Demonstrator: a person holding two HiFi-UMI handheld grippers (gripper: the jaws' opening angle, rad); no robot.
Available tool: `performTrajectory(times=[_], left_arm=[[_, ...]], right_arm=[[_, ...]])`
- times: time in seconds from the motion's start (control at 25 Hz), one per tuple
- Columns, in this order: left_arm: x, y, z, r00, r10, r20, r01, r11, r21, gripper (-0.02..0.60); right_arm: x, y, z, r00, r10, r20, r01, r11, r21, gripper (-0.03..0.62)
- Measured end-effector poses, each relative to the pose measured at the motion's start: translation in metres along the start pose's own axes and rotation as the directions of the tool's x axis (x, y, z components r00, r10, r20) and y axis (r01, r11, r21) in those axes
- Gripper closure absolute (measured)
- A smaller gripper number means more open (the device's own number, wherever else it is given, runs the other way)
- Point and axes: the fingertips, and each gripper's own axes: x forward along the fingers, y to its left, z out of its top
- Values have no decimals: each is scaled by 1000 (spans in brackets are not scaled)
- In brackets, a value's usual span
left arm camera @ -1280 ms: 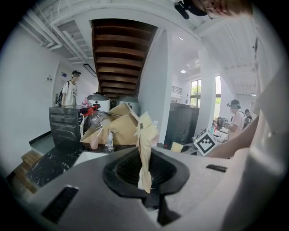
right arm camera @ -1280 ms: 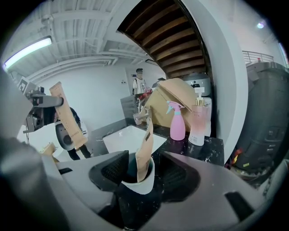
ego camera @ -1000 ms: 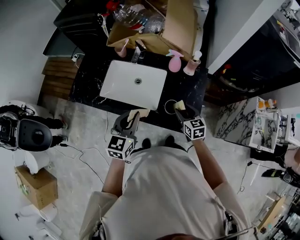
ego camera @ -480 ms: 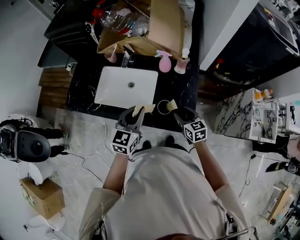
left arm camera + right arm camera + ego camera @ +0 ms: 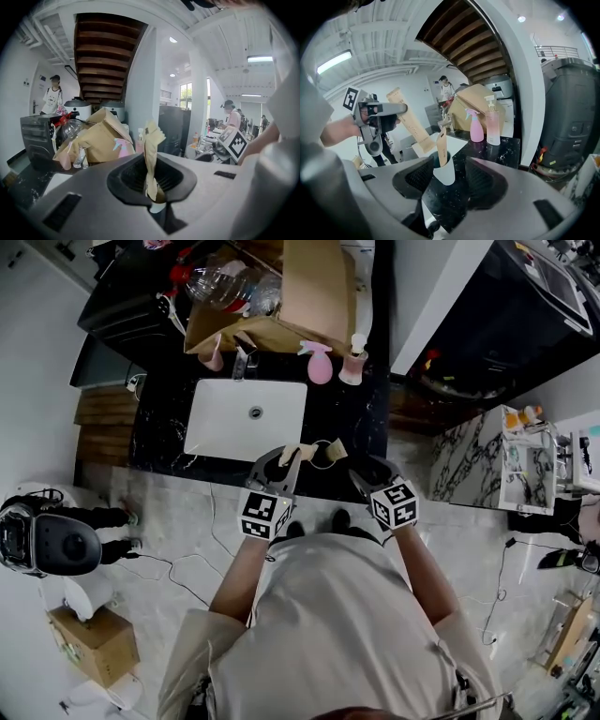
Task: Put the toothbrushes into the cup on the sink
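Note:
A white cup (image 5: 323, 455) stands on the black counter at the sink's right front corner, with one paper-wrapped toothbrush (image 5: 441, 147) upright in it. My left gripper (image 5: 279, 468) is just left of the cup, shut on a second tan paper-wrapped toothbrush (image 5: 151, 154) that sticks up from the jaws. In the right gripper view this toothbrush (image 5: 410, 125) slants down toward the cup (image 5: 443, 172) from the left. My right gripper (image 5: 449, 178) is open, its fingers standing either side of the cup's near side without pressing on it.
The white sink basin (image 5: 246, 418) lies left of the cup, with the faucet (image 5: 242, 362) behind it. A pink spray bottle (image 5: 320, 364), a pink pump bottle (image 5: 352, 367) and a cardboard box (image 5: 300, 296) stand at the back of the black counter (image 5: 370, 423).
My left gripper has carried its wrapped toothbrush to the right, close up to the cup. The right gripper has stayed beside the cup.

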Motion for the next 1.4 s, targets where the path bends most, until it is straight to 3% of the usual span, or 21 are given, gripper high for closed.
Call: performTrajectory(times=[0.4, 0.8, 1.16, 1.4], left_arm=[[35, -13, -35, 998, -17, -59, 19, 999, 39, 548], [61, -11, -68, 994, 12, -106, -7, 999, 49, 546], [76, -9, -106, 981, 14, -193, -7, 999, 33, 545], [84, -8, -119, 978, 18, -208, -12, 1000, 27, 529]], right_arm=[[-18, -3, 0, 1000, -14, 17, 14, 1000, 15, 364], [-32, -16, 0, 999, -38, 19, 38, 999, 16, 364], [-32, -16, 3, 999, -30, 24, 29, 999, 21, 364], [-33, -15, 3, 999, -27, 18, 26, 999, 21, 364]])
